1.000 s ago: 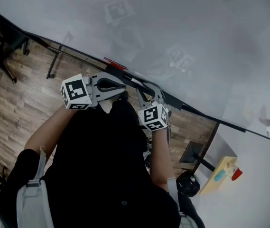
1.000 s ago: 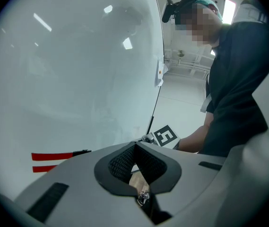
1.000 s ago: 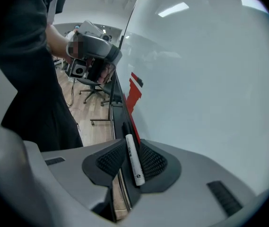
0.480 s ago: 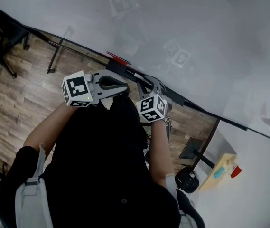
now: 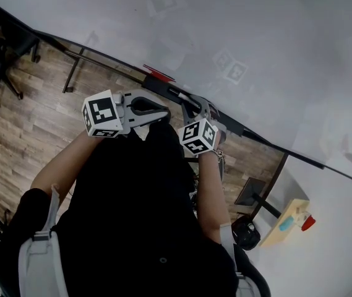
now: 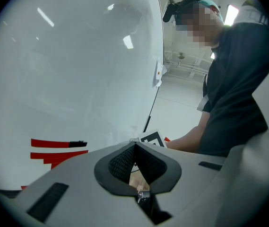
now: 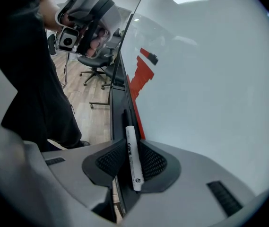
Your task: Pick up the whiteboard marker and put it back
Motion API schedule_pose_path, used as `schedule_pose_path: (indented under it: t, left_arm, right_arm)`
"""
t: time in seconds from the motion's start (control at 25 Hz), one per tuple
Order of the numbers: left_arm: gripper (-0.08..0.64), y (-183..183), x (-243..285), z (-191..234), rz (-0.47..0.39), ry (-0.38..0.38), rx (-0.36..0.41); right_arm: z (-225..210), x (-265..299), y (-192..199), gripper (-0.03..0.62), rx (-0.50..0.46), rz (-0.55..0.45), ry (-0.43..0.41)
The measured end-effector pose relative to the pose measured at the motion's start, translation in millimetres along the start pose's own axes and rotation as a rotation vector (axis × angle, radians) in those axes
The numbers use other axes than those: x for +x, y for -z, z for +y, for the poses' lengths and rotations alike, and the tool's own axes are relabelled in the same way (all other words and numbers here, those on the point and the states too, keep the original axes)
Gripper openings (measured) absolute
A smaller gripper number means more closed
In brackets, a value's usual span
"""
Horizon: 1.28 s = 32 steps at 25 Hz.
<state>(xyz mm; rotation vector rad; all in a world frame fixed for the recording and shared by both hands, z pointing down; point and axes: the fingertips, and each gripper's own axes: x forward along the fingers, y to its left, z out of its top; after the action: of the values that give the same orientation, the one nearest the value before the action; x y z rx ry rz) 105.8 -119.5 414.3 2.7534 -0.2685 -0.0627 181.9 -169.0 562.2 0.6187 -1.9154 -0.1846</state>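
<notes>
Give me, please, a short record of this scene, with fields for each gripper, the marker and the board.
left gripper: jaws together, nothing between them
right gripper: shut on marker
marker: white barrel, pointing along the tray
tray: black ledge along the whiteboard's lower edge
marker touching tray: cannot tell
whiteboard: bears red marks

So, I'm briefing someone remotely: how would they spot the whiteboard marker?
Find the big whiteboard and follow its lower edge to the black tray. The whiteboard marker runs lengthwise along that tray, between the right gripper's jaws, which press on it from both sides. It is the slim white barrel with dark print, unlike the red shapes on the board.
</notes>
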Motion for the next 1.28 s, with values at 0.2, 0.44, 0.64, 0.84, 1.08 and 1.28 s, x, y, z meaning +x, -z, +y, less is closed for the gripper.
schedule_pose_path:
  t: [0.2,0.44,0.64,0.84,1.08,1.28]
  left_arm:
    - [0.012,2.6,-0.5,-0.1,0.006,0.011,-0.002]
    - [0.012,-0.5,1.1,-3.3,0.002,0.032,-0.002]
    - [0.012,-2.7,0.3,-4.1,-0.005,0.04,-0.005]
    - [0.012,0.2,-5.7,-0.7,-0.01,0.027,-0.021]
    - [0.012,1.3,-7.3,1.6,-0.006,0.02,-0.019]
    - [0.011,-5.8,-6.9,6.4,-0.016,0.012,-0.004]
  right_arm:
    - [-1.0,3.6,2.4,0.084,-0.016,0.049,0.013]
    - [-0.9,4.1,1.9,0.081,-0.033,0.078,0.021]
    - [2.3,1.0,0.7,0.075,-0.064,0.061,-0.003]
    - [2.3,-6.7,-3.8,0.074,-0.038,0.034,0.007]
    - [-2.2,-28.4,-25.3,0.074,-0.004,-0.058,0.038]
    - [-14.6,-56.3,-45.7,0.074,0.152,-0.188,0.038]
